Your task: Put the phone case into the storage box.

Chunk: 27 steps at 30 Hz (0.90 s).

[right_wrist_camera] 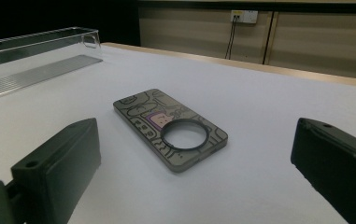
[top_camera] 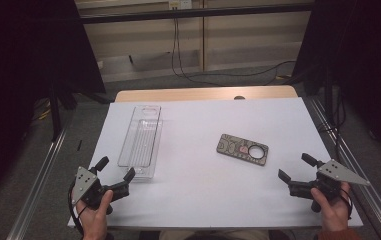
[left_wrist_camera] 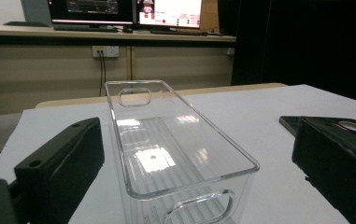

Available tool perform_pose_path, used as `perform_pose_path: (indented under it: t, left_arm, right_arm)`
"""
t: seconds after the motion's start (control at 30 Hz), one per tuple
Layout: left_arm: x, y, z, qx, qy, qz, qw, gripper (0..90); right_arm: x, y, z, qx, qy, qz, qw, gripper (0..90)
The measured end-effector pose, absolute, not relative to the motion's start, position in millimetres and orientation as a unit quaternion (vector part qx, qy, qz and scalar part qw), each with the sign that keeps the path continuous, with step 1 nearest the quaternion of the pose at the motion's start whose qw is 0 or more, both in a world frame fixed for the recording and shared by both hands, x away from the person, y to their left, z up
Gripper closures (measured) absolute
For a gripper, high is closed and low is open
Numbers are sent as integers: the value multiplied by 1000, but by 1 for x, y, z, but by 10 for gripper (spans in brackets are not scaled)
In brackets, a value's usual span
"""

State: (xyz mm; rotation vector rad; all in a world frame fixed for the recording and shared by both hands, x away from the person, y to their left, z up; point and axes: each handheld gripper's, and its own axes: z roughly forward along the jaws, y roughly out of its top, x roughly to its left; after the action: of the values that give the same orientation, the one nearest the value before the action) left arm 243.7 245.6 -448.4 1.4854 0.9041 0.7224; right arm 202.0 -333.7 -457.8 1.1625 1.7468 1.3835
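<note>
Clear plastic oblong bin (top_camera: 140, 142), empty, sits just ahead of left gripper (top_camera: 116, 176), near end between spread jaws but untouched. Flat grey patterned phone case with round ring (top_camera: 243, 149) lies on white table sheet (top_camera: 193, 195), ahead and to inner side of right gripper (top_camera: 295, 170), apart from it; jaws spread wide, nothing between. Judged step: approach, before any pickup. Next move likely calls for right gripper advancing low, jaws straddling case's long edges, then pinching; thin flat case may slide on sheet.
</note>
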Motion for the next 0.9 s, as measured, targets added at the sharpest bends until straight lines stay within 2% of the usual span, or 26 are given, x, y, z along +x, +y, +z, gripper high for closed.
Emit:
perform_pose_path:
  t: [0.47,0.57,0.9]
  left_arm:
    - [244,247,-450,641,398,309,579,24]
    - [243,245,-448,643,393,308,581,24]
    - [240,247,-447,642,386,308,587,24]
  right_arm:
    - [207,-330,-462,438,677,520,282,0]
    - [207,-330,-462,441,679,519,274,31]
    - [208,-321,-457,439,700,509,243,37]
